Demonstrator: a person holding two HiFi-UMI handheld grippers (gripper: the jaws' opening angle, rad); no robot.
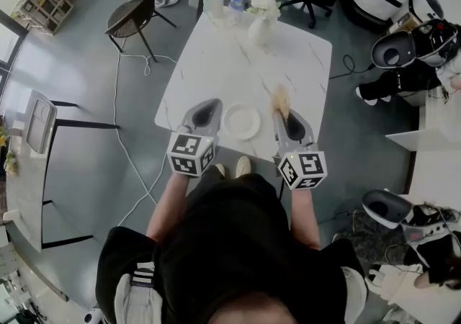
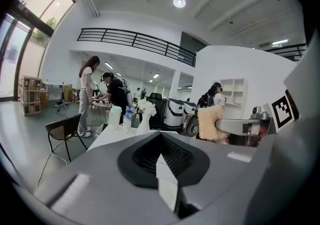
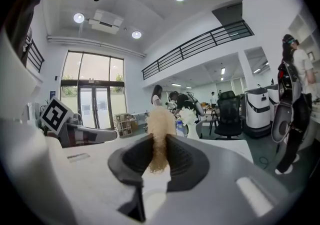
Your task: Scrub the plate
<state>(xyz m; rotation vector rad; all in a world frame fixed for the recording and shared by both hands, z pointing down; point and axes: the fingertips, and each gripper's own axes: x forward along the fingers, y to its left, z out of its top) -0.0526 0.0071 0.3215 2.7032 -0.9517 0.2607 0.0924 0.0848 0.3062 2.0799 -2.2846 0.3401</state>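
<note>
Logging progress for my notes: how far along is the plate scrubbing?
Done: the right tongs grip the tan scrubber. In hand: it hangs beside the plate, not on it, while the left tongs are shut and empty on the plate's other side. Left: seemingly all the scrubbing.
</note>
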